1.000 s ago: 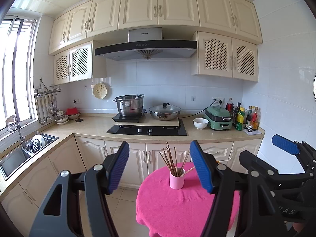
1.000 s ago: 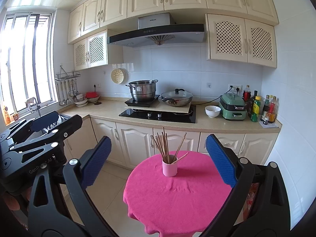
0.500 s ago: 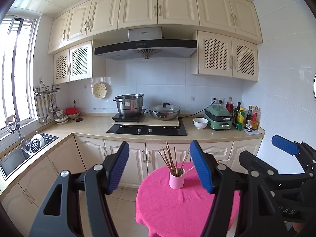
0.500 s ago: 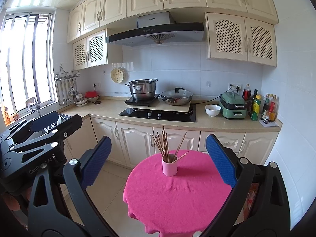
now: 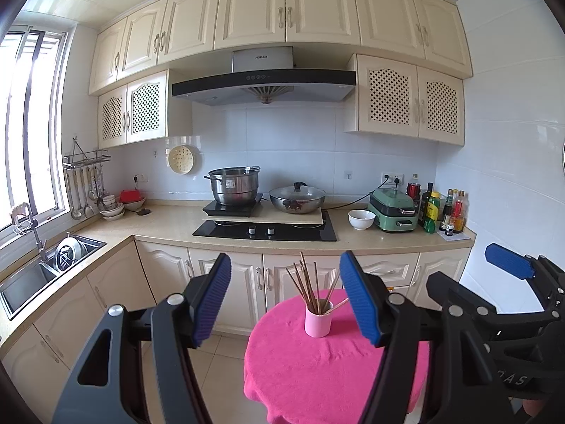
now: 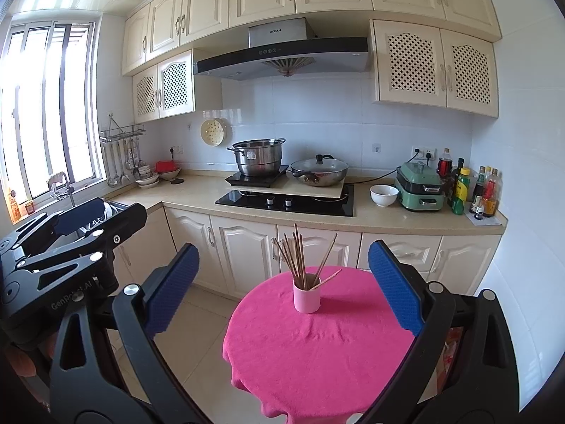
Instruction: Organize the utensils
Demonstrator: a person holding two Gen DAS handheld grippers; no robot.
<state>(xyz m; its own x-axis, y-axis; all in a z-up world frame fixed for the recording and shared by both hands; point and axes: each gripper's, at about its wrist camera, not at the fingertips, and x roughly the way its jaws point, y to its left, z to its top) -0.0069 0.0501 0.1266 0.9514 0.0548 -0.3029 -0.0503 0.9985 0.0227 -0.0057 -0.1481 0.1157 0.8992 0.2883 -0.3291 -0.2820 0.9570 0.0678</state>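
A pink cup (image 5: 318, 321) (image 6: 306, 296) stands upright on a round table under a pink cloth (image 5: 317, 371) (image 6: 310, 349). Several wooden chopsticks (image 5: 308, 284) (image 6: 298, 258) stick out of the cup, and one leans low to the right. My left gripper (image 5: 285, 300) is open and empty, held well short of the cup. My right gripper (image 6: 282, 289) is open too, with nothing between its blue pads. Each gripper shows at the edge of the other's view: the right gripper (image 5: 508, 265), the left gripper (image 6: 81, 217).
Behind the table runs a beige counter (image 6: 388, 219) with a black hob (image 6: 286, 199), a steel pot (image 6: 259, 157), a lidded wok (image 6: 319, 171), a white bowl (image 6: 384, 195), a green cooker (image 6: 420, 185) and bottles (image 6: 485, 190). A sink (image 5: 31, 272) lies at the left.
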